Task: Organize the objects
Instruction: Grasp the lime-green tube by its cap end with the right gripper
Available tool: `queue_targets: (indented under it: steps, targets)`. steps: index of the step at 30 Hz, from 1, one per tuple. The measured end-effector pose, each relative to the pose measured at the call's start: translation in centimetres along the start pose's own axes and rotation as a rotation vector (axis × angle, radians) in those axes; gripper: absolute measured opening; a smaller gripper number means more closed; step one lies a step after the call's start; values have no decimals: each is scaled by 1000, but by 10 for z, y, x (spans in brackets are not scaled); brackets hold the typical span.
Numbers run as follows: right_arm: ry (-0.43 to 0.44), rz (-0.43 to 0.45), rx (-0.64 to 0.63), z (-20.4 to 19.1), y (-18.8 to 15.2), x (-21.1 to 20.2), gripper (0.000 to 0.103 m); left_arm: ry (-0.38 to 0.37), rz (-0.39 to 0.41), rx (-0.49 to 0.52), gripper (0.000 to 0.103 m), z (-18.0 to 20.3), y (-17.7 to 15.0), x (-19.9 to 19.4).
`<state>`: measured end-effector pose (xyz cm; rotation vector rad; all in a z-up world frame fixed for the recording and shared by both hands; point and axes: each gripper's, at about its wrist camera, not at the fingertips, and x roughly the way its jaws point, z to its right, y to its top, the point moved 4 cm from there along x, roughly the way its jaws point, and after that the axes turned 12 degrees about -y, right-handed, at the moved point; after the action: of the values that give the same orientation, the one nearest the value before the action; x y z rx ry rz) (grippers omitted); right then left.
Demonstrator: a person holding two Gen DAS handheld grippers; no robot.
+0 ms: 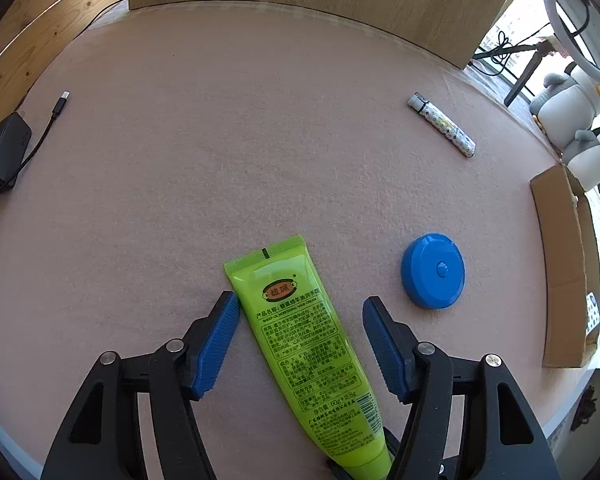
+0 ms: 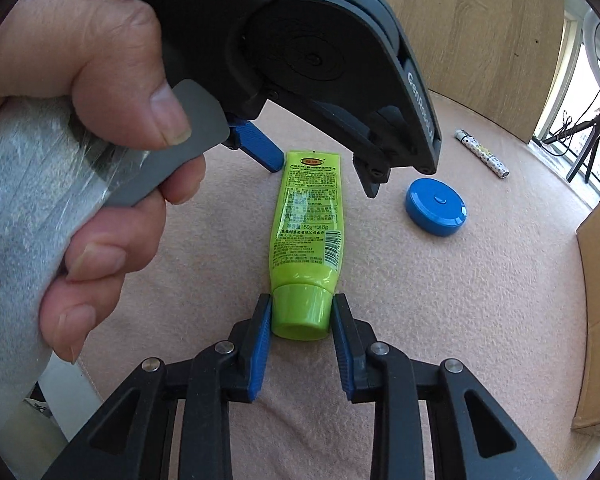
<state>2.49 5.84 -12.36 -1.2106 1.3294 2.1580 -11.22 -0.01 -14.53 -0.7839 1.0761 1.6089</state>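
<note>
A green hand-cream tube (image 1: 300,344) was seen lying flat on the pink felt tabletop (image 1: 228,152), its long axis running from eleven o'clock at the crimped end to five o'clock at the cap in the left wrist view, straddled by the left gripper (image 1: 300,316), whose blue pads stood apart from it on either side, nothing yet grasped. The right gripper (image 2: 302,340) was clamped on the tube's cap (image 2: 302,312) at twelve o'clock, nearer of the two, both tools pitched steeply downward, while a blue round case (image 1: 433,270) and a cardboard box (image 1: 566,268) were left at three o'clock.
</note>
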Motion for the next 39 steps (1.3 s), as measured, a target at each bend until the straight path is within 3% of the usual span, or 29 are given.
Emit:
queue_targets:
  steps: [3,5,13,15,19,30,31,39]
  targets:
    - [-7,7,-3,-1,1,0,26,3,2,-12,56,-8,2,-4]
    - [-11,11,-7,-2,2,0,26,1,-3,-12,56,-11,2,-5]
    - [-25,37,-34,-7,5,-1,25,-1,-35,-20,80,-8,-6,-3]
    - [-34,53,-51,-11,5,-3,25,5,-21,-22,77,-9,-6,-4]
    - [-46,59,-67,-13,6,-3,25,18,-1,-31,54,-14,-4,-10]
    - [-64,104,-50,-14,17,-11,25,-59,-15,-107,59,-27,-5,-18]
    - [-65,110,-52,-15,18,-13,25,-50,-9,-108,52,-28,-5,-19]
    - [-31,46,-27,-18,22,-2,25,-37,9,-86,45,-27,-4,-20]
